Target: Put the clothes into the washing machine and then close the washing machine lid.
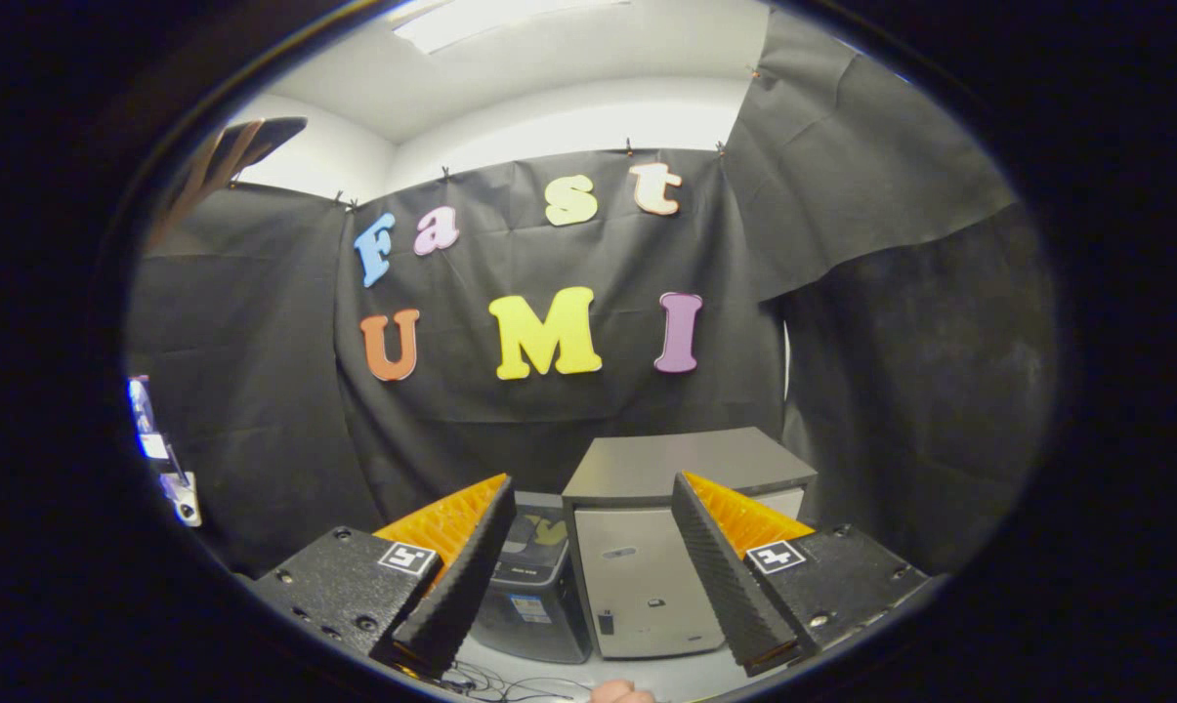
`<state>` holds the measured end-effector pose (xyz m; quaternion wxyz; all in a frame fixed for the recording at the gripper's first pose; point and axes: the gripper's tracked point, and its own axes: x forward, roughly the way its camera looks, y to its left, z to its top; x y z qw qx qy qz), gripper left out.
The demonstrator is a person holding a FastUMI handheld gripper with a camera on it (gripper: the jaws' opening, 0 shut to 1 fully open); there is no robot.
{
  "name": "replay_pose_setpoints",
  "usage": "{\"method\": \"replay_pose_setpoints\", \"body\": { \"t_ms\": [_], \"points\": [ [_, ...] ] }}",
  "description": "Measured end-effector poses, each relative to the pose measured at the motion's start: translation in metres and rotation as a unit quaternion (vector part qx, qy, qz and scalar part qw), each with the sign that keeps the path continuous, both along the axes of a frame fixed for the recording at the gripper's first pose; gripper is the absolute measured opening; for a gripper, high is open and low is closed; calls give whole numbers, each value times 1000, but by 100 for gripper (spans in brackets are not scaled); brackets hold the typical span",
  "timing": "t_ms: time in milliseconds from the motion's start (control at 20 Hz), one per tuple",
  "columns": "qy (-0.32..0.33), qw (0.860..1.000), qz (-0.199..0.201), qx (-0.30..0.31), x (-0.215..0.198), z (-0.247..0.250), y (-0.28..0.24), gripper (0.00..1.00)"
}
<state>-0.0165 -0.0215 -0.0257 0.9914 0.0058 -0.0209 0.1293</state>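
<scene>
Two gripper fingers reach forward from the bottom of the gripper view, spread well apart with nothing between them; the gripper hangs open in the air, touching nothing. Each finger carries a small square marker on its flat top.

Through the gap between the fingers, a little way ahead and lower down, stand two box-shaped units side by side on a pale surface. One, nearer the left finger, is a small dark washing machine. Its top is partly hidden behind that finger, and something yellowish shows in the top opening, though whether it is clothing cannot be told. Whether the lid is up or down is also unclear from here. Just beside the machine, to its right, sits a taller grey cabinet with a flat top and a light front door; the right finger overlaps its right edge.

Thin cables lie loose on the pale surface in front of the washing machine. Black cloth hangs behind both units and along each side, with a white ceiling and a light panel above.
</scene>
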Motion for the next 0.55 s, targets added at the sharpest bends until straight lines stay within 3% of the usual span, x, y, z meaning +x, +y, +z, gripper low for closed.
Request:
{"method": "replay_pose_setpoints", "body": {
  "t_ms": [550],
  "points": [
    [6, 1000, -1, -1, 10, -4, -4, 100]
  ]
}}
